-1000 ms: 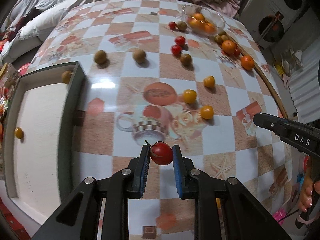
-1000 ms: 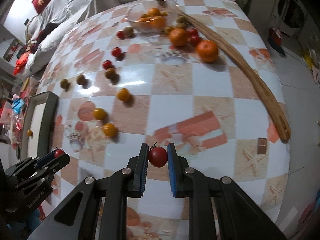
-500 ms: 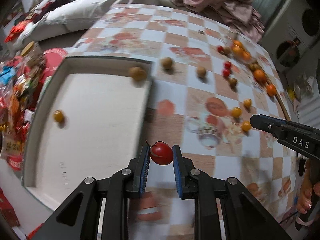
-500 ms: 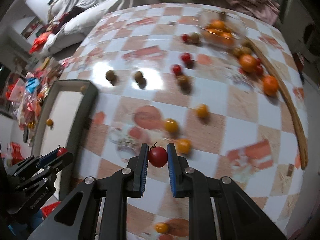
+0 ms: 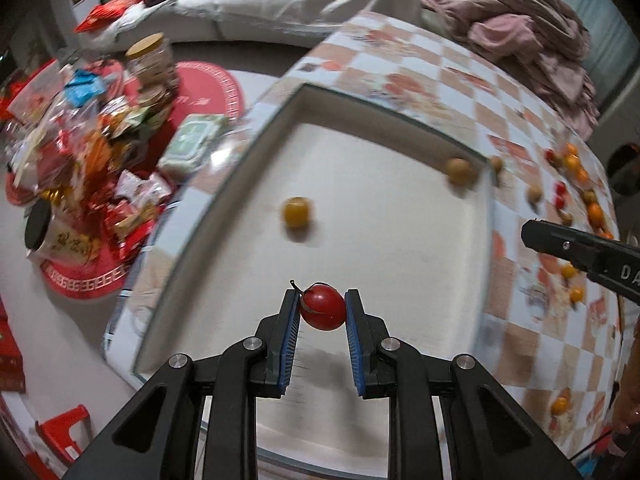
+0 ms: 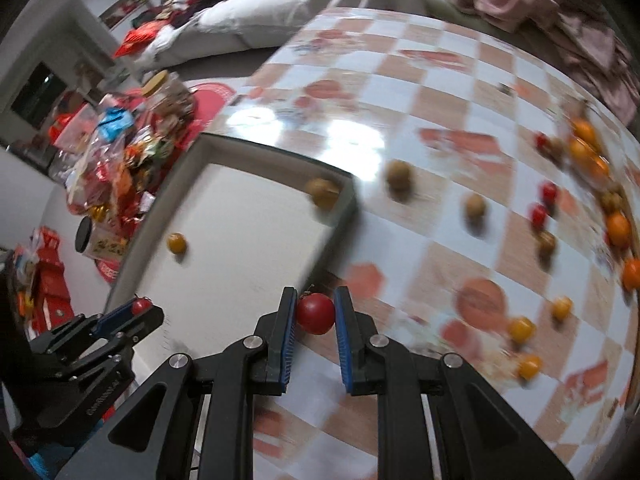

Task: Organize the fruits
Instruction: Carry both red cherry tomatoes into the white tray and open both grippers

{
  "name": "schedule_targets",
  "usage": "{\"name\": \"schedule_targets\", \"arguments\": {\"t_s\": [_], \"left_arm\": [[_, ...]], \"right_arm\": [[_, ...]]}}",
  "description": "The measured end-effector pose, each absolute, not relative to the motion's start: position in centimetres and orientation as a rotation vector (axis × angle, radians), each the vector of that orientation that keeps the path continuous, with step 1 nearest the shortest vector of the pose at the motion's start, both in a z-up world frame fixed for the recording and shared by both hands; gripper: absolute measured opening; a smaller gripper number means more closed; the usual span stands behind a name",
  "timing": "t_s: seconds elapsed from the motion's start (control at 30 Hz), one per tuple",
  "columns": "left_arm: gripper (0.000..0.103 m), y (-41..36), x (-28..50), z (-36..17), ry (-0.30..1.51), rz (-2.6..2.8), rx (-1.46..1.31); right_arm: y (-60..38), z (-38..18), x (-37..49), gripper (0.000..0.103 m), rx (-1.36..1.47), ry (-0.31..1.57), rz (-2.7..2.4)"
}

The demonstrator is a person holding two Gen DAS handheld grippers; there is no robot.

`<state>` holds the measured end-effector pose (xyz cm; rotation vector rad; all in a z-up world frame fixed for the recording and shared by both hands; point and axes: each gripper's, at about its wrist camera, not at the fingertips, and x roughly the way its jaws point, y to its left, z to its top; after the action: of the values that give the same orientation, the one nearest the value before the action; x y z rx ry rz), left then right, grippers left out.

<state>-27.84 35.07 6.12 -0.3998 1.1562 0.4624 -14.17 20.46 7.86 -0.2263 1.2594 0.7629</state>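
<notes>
The left gripper (image 5: 322,312) is pinching a small red cherry tomato with a thin stem (image 5: 322,307) between its blue pads, and it is hanging over the pale floor of the shallow rectangular tray with a grey rim (image 5: 384,108). The right gripper (image 6: 315,314) is also pinching a second round red tomato (image 6: 315,313); it is hanging over the checkered tablecloth (image 6: 440,80), just beside the tray's edge.

The sorting seems to be at an early stage. Only a yellow-orange small tomato (image 5: 296,211) and a brown round fruit (image 5: 459,171) in the far corner are lying in the tray. Many fruits are waiting on the cloth: brown ones, red ones, yellow ones and bigger orange ones (image 6: 618,227) at the far side. I judge that both red tomatoes are about to be put down in the tray.
</notes>
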Motion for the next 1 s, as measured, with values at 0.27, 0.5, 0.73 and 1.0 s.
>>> {"name": "schedule_targets", "arguments": {"t_s": [0.27,0.5,0.73,1.0], "left_arm": [[0.024,37.9,-27.6,4.3,1.167,0.497,-0.383],[0.024,38.7,-26.8,3.1,1.185,0.503,-0.371],[0.024,38.9,-26.5,2.4,1.197,0.509,-0.349],[0.069,38.4,-26.5,2.7,1.190,0.530,-0.292]], "right_arm": [[26.2,5.8,-13.8,0.021,-0.255,1.270,0.780],[29.0,4.2,-12.9,0.021,-0.283,1.267,0.768],[29.7,2.7,-12.5,0.021,-0.318,1.254,0.746],[29.9,1.8,-13.2,0.021,-0.365,1.231,0.747]]}}
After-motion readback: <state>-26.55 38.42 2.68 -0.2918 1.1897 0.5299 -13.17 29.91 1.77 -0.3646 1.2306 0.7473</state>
